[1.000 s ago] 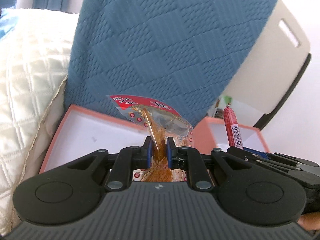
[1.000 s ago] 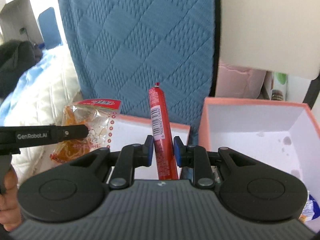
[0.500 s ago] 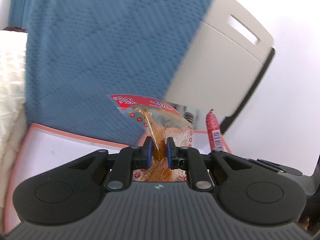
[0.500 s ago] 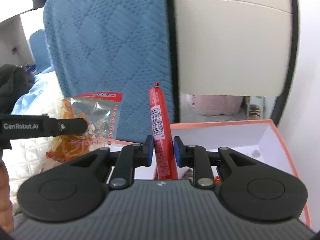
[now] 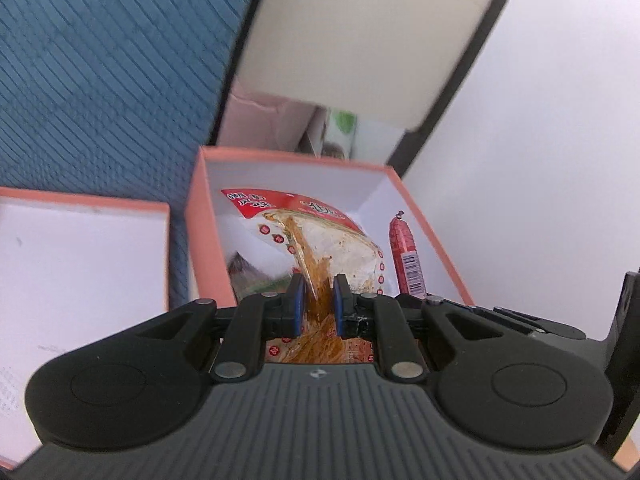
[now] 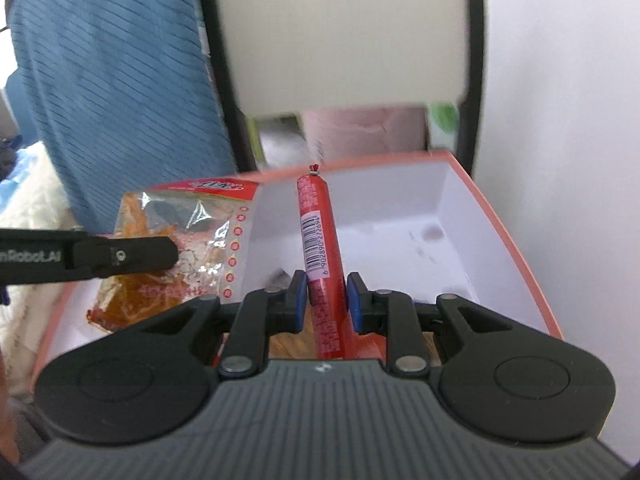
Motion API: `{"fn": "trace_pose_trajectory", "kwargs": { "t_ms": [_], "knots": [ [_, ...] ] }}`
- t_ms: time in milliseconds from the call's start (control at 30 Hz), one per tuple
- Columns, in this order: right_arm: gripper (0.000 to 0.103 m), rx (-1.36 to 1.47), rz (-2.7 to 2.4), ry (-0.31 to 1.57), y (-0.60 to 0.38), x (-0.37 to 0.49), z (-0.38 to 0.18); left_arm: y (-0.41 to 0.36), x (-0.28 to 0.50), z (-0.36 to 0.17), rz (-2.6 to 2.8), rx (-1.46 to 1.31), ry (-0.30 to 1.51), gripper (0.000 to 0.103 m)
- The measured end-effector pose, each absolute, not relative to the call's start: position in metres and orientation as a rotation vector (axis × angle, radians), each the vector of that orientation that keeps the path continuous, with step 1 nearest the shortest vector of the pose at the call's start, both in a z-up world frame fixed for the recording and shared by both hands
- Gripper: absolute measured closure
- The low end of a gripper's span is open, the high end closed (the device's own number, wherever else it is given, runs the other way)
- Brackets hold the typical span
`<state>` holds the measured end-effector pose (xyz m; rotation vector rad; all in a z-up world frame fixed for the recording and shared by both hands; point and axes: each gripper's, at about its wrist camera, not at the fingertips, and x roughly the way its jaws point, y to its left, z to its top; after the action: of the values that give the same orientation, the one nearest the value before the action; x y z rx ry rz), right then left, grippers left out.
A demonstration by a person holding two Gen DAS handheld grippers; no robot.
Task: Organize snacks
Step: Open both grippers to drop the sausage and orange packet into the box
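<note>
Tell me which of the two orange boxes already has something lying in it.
The right box, under both held snacks: a packet lies on its floor. The left box shows only bare white.

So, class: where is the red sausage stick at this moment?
The red sausage stick stands upright in the right gripper, over the orange box, right of the snack bag.

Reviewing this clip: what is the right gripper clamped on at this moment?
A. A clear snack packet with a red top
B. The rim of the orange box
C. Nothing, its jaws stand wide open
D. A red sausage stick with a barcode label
D: in the right wrist view the right gripper has its blue pads pressed on the red sausage stick, which stands upright over the orange box.
</note>
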<state>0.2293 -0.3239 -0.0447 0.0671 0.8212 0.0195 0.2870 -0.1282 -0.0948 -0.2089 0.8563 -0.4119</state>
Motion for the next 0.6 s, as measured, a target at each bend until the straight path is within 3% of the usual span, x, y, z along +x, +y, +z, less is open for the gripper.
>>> {"fn": "trace_pose_trajectory", "kwargs": {
  "t_ms": [167, 233, 267, 300, 367, 400, 433, 600],
  "knots": [
    [0.078, 0.103, -0.018, 0.857, -0.34, 0.224, -0.061, -0.138, 0.285, -0.102, -0.414, -0.194, 0.872, 0.081],
    [0.077, 0.115, -0.031, 0.867, -0.343, 0.225, -0.062, -0.138, 0.288, -0.099, -0.394, -0.192, 0.877, 0.049],
    [0.077, 0.118, -0.036, 0.87, -0.343, 0.223, -0.063, -0.135, 0.286, -0.097, -0.391, -0.202, 0.871, 0.028],
    [0.076, 0.12, -0.044, 0.876, -0.344, 0.222, -0.063, -0.131, 0.283, -0.094, -0.389, -0.209, 0.858, 0.023],
    [0.066, 0.12, -0.06, 0.872, -0.348, 0.221, -0.062, -0.128, 0.277, -0.085, -0.388, -0.191, 0.83, 0.023],
    [0.054, 0.124, -0.064, 0.864, -0.348, 0.22, -0.059, -0.128, 0.275, -0.08, -0.386, -0.183, 0.822, 0.023],
    [0.049, 0.129, -0.062, 0.851, -0.349, 0.218, -0.056, -0.127, 0.272, -0.075, -0.387, -0.178, 0.813, 0.023],
    [0.048, 0.149, -0.038, 0.781, -0.347, 0.2, -0.026, -0.117, 0.25, -0.045, -0.389, -0.154, 0.746, 0.023]
  ]
}}
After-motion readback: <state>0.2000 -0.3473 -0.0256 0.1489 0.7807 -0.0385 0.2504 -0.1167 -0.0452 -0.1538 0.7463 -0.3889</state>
